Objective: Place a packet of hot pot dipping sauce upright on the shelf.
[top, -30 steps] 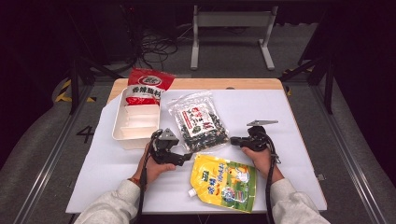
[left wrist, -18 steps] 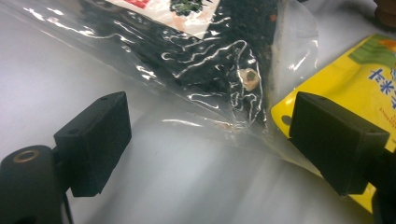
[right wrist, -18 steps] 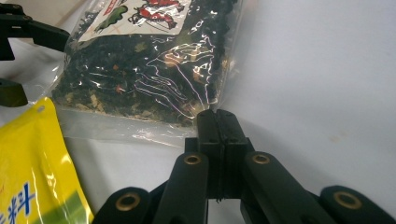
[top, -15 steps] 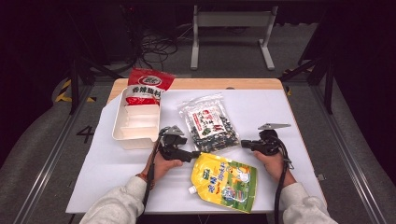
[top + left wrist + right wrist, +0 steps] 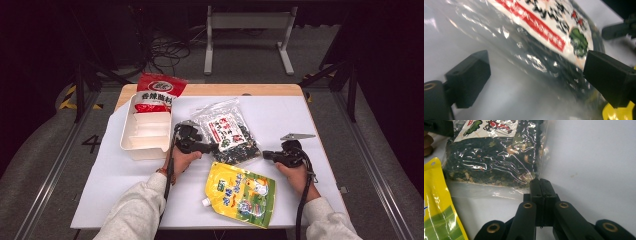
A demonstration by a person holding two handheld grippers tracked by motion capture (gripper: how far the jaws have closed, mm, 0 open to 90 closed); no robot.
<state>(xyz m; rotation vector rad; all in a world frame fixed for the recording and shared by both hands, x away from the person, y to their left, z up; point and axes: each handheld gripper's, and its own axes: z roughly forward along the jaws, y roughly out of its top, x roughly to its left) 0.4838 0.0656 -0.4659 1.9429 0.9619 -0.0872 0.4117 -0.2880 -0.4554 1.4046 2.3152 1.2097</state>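
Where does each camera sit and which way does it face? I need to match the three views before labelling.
High view: fixed above the person's side, looking forward and down on the table; both forearms, left claw and right claw enter from below.
Left gripper view: rides the left claw, looking along its open jaws at the clear seaweed bag.
Right gripper view: rides the right claw, jaws shut, facing that bag's corner.
Shared: all three show the seaweed bag and the yellow pouch.
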